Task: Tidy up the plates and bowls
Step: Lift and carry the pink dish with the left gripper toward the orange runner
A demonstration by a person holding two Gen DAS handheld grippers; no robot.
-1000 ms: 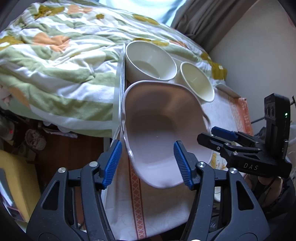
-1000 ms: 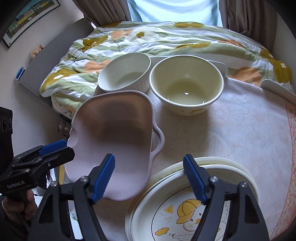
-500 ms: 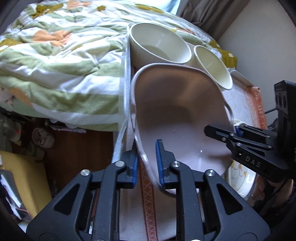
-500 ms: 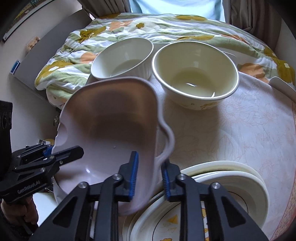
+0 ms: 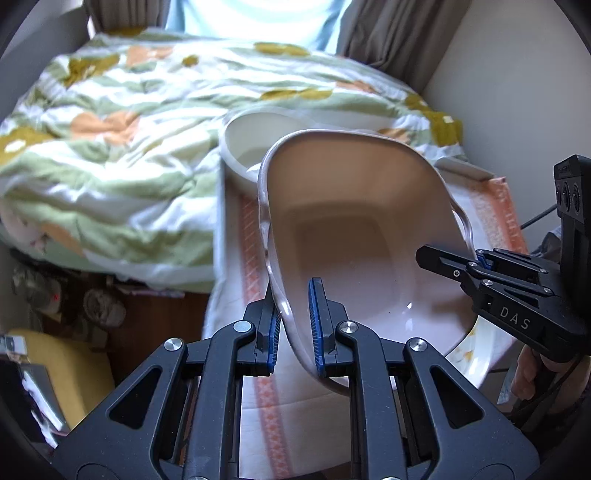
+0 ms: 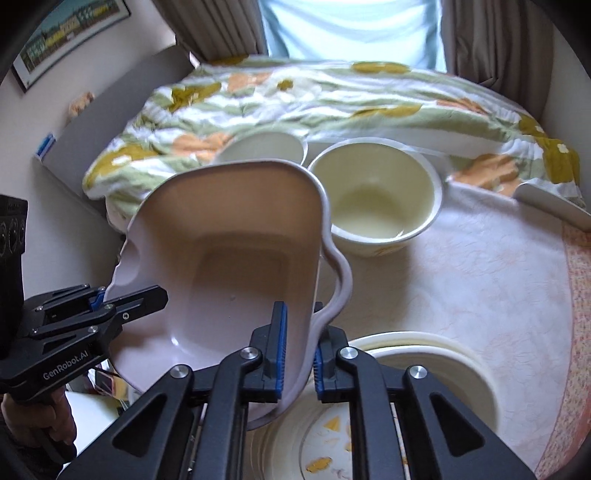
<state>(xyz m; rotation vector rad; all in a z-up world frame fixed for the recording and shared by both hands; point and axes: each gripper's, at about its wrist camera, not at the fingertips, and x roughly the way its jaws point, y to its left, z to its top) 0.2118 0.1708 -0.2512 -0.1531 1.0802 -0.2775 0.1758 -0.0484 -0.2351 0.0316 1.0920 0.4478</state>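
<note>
Both my jaws clamp the pink dish [image 5: 354, 236] by opposite rims; uneven lifting could twist it loose onto the plates [image 6: 424, 373].

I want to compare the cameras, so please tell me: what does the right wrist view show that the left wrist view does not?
Only the right wrist view: the yellowish bowl, the framed picture on the wall, the stacked plates almost whole.

Only the left wrist view: the dark floor beside the bed, a yellow object there.

Both: the pink dish, tilted, each tool, left tool and right tool, shut on its rim; the white bowl; the flowered quilt.
</note>
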